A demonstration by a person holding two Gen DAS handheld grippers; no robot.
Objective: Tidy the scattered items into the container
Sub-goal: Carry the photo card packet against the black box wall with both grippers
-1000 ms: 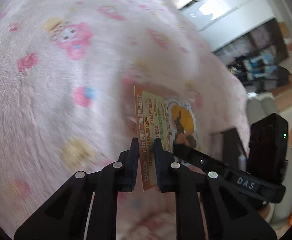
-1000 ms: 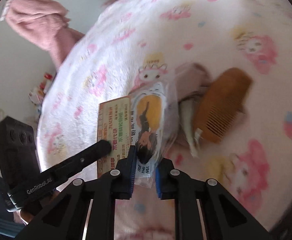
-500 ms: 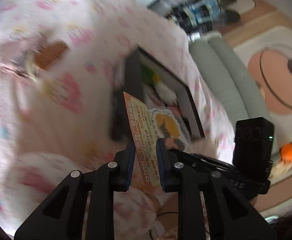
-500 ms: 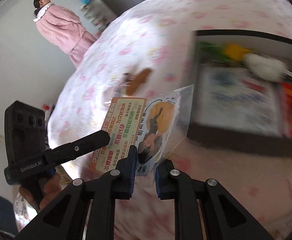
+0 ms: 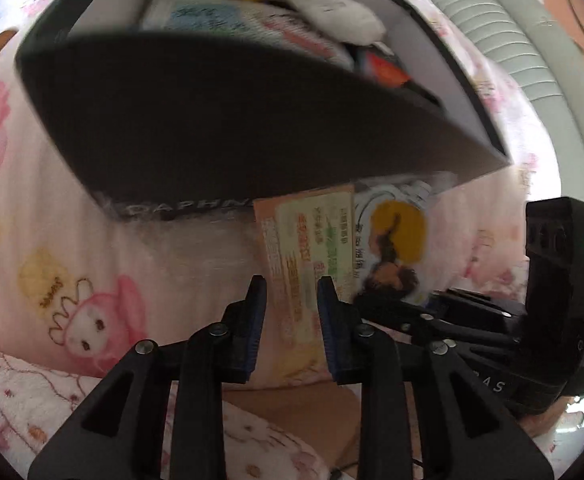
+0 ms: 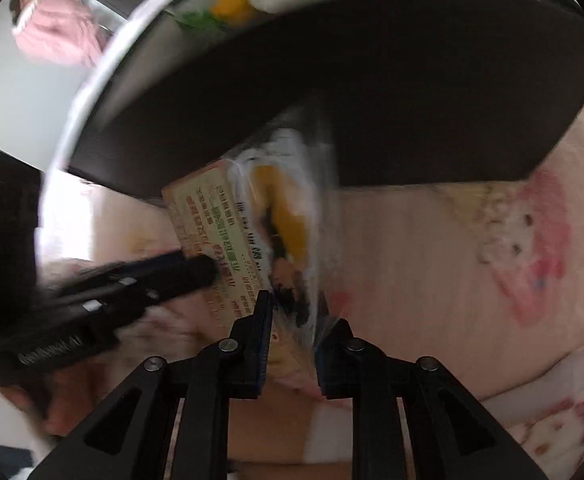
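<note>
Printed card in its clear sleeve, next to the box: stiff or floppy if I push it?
Likely fairly stiff: the card keeps straight edges. Its clear sleeve looks glossy and crumpled at the top, so probably slippery and limp there. Thin and flat, it should be light, and could snag on the black box wall.

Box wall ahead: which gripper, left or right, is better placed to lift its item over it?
Right, probably. Both jaws have just been opening; the packet spans the gap of the right gripper, while the card stands loose in the left gripper. Both sit outside the box wall.
</note>
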